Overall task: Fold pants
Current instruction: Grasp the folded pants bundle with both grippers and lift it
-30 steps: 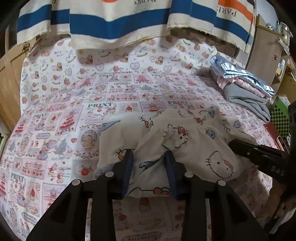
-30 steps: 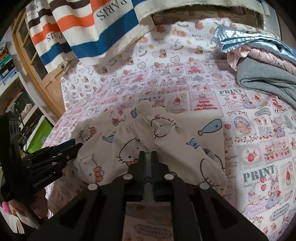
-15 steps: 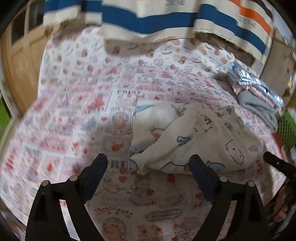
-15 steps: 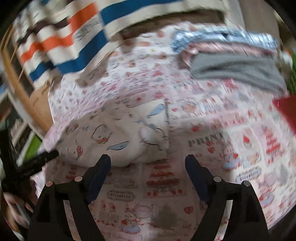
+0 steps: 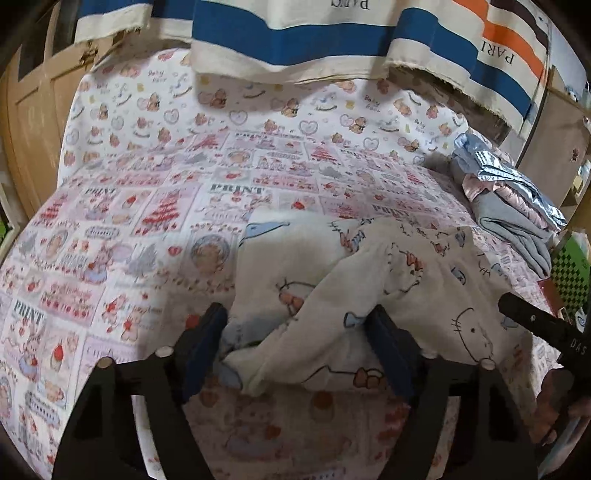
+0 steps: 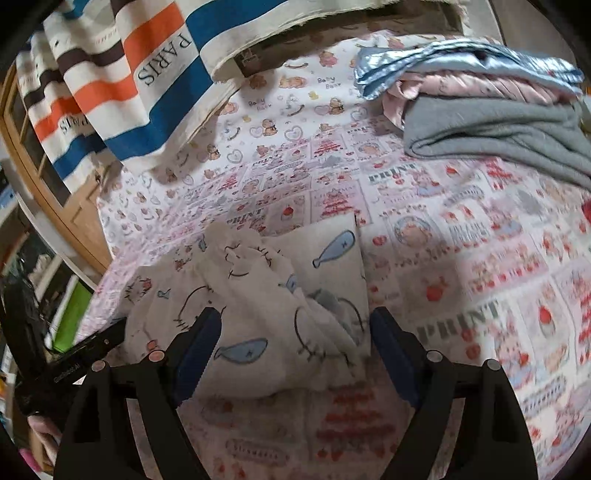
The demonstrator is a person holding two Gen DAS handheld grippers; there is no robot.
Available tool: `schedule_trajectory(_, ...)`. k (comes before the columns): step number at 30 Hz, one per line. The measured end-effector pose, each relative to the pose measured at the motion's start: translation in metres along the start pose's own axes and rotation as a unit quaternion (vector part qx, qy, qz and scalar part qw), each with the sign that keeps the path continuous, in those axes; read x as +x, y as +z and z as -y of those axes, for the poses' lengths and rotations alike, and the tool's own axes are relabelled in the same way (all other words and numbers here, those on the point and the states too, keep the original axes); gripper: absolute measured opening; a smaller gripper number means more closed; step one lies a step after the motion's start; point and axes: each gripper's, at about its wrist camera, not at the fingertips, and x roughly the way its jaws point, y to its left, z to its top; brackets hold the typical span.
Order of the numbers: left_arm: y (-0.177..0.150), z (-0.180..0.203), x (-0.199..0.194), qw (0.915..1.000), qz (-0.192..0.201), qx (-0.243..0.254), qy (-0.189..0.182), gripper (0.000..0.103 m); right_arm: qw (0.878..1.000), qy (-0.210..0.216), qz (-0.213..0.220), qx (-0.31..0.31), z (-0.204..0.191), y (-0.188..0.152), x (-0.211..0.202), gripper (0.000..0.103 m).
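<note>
White pants (image 5: 369,288) printed with cats and blue fish lie folded and rumpled on the patterned bed cover (image 5: 147,229). My left gripper (image 5: 297,332) straddles their near left corner. Its jaws are closing, loose cloth lies between the blue pads (image 5: 201,343), and they do not pinch it. In the right wrist view the same pants (image 6: 266,295) lie just ahead. My right gripper (image 6: 293,332) stands open astride their near right edge, gripping nothing. Each gripper shows in the other's view: the right gripper (image 5: 535,325) at the right, the left gripper (image 6: 88,347) at the left.
A stack of folded clothes (image 5: 509,210), grey, pink and shiny blue, sits at the back right of the bed (image 6: 498,110). A striped cloth (image 5: 295,33) marked PARIS hangs over the far edge. A wooden door (image 5: 29,118) stands on the left.
A second ago both grippers were shut on the pants' near edge. They let go, opened wide and drew back. Now both are close over the cloth again, the left narrower than before.
</note>
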Motion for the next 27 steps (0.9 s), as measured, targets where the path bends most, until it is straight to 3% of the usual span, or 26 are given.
schedule_trajectory(1,0.001,0.000,0.001,1.0000,0.002,0.001,-0.002,0.068,1.000,-0.009,-0.002,-0.008,-0.002,0.001,0.002,0.082)
schedule_trajectory(4,0.002,0.003,0.004,0.9999,0.008,0.006,-0.004,0.055,0.999,-0.044,0.001,-0.031,-0.008,0.002,0.008,0.060)
schedule_trajectory(6,0.002,0.007,0.003,0.9998,0.013,0.013,-0.012,0.030,0.999,-0.034,-0.001,-0.039,-0.011,0.001,0.010,0.040)
schedule_trajectory(9,0.003,0.020,-0.004,0.9985,0.026,0.049,0.002,0.022,0.999,-0.015,0.006,-0.044,-0.013,0.001,0.009,0.020)
schedule_trajectory(21,0.028,0.048,-0.038,0.9911,0.091,0.096,-0.015,0.019,0.993,0.002,0.087,-0.085,-0.021,0.016,-0.034,0.017)
schedule_trajectory(27,0.072,0.090,-0.047,0.9819,0.140,0.120,-0.046,0.018,0.983,-0.025,0.147,-0.105,-0.010,0.055,-0.068,0.017)
